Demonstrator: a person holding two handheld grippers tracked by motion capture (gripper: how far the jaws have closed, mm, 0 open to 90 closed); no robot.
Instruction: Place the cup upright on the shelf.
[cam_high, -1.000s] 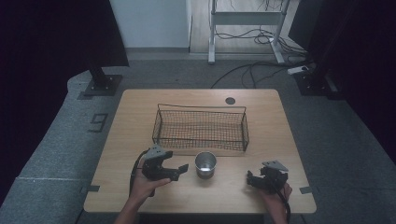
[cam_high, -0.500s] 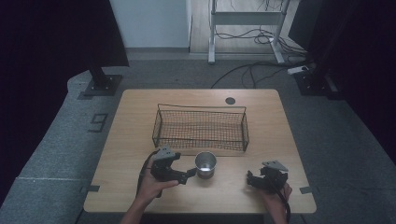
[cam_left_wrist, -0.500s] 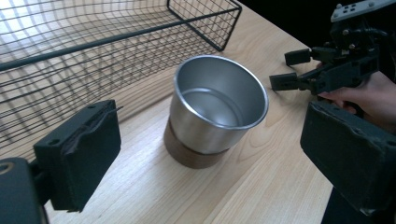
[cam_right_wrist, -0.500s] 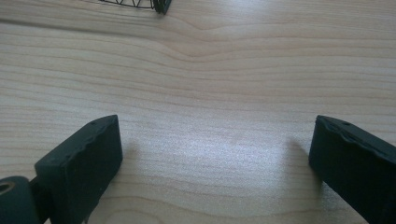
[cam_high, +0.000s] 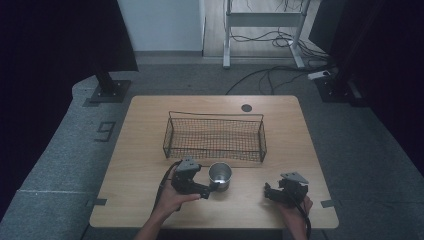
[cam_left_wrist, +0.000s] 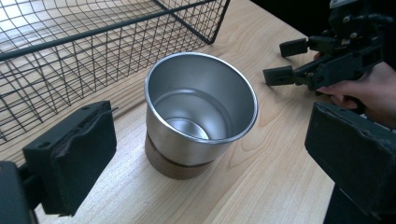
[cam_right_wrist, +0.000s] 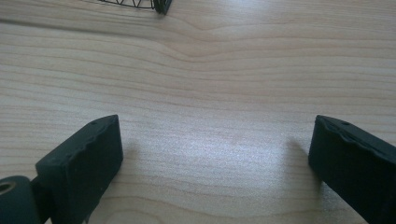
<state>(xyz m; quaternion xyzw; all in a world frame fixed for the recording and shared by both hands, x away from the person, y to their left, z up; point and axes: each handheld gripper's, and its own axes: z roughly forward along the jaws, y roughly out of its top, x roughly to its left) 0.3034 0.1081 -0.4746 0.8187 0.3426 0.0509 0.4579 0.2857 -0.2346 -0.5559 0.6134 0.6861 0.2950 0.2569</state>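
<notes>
Brushed metal forms the cup, which stands upright on the wooden table with a brown band around its base. It sits directly ahead of the left gripper, between that gripper's two spread jaws and touching neither. The jaws stand wide, one to each side of the cup wall, an alignment that suits a side grasp on the body below the rim. In the high view the left gripper lies just beside the cup, with the wire basket just beyond both. The basket's open top faces upward and it holds nothing, which makes it the likely destination. The right gripper rests low over the table, well apart from the cup on the far side of it. Its jaws also stand wide, with bare wood between them, and it holds nothing. This placement keeps the right hand out of the working path.
</notes>
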